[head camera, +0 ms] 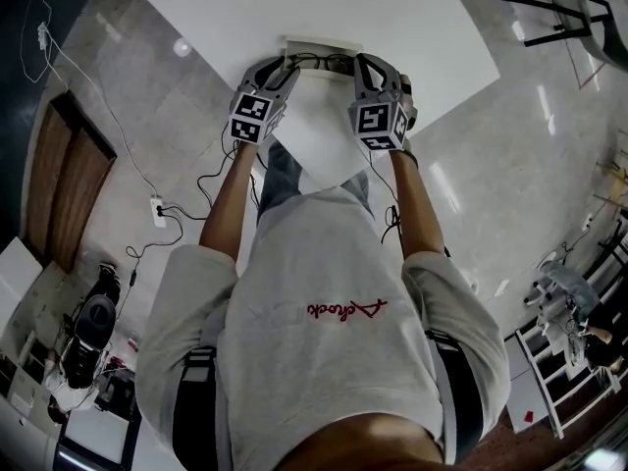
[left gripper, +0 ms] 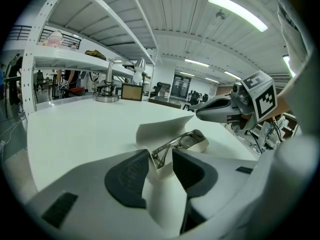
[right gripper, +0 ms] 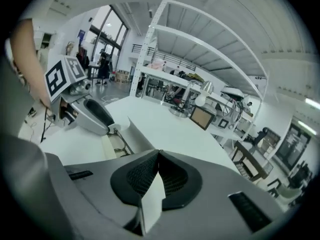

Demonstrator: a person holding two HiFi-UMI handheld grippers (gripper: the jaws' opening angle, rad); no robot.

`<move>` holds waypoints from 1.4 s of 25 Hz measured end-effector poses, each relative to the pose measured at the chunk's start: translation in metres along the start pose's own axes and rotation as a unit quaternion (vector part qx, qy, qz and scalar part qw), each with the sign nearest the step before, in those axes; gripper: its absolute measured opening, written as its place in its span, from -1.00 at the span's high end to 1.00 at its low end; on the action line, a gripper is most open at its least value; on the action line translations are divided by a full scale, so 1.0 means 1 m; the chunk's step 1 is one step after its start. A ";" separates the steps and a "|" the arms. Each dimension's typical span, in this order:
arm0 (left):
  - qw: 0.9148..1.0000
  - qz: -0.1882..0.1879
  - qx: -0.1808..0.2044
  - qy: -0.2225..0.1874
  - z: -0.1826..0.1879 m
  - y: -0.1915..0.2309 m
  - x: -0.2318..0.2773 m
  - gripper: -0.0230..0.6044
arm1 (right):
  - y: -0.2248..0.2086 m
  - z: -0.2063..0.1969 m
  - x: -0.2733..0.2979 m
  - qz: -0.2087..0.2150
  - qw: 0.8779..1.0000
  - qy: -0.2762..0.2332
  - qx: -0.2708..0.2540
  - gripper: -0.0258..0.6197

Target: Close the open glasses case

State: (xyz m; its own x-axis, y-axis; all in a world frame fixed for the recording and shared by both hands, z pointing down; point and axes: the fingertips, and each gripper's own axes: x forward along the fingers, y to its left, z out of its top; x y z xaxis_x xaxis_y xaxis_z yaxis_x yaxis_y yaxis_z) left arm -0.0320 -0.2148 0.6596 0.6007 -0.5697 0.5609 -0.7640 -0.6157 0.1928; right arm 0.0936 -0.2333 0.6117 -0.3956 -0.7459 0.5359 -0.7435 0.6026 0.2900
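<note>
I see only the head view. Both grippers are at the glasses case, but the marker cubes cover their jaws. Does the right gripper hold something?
Observer: Yes. In the right gripper view, the right gripper is shut on a thin white flap, apparently part of the glasses case.
Operator: And the left one?
Observer: The left gripper has the near end of the case between its jaws, with a pad against each side.
Operator: Is the case closed or open?
Observer: Open. The lid stands raised behind the glasses, which lie uncovered in the tray.
</note>
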 end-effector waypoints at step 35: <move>1.000 0.000 -0.014 -0.015 0.005 0.003 -0.002 0.38 | 0.024 -0.005 0.016 0.016 0.961 0.048 -0.270 0.78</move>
State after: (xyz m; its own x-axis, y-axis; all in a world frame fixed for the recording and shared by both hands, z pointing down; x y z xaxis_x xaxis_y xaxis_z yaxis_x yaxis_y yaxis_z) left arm -0.0343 -0.2178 0.6551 0.6068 -0.5870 0.5360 -0.7704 -0.6002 0.2149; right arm 0.0723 -0.2296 0.6310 -0.3432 -0.7107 0.6141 -0.3327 0.7034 0.6281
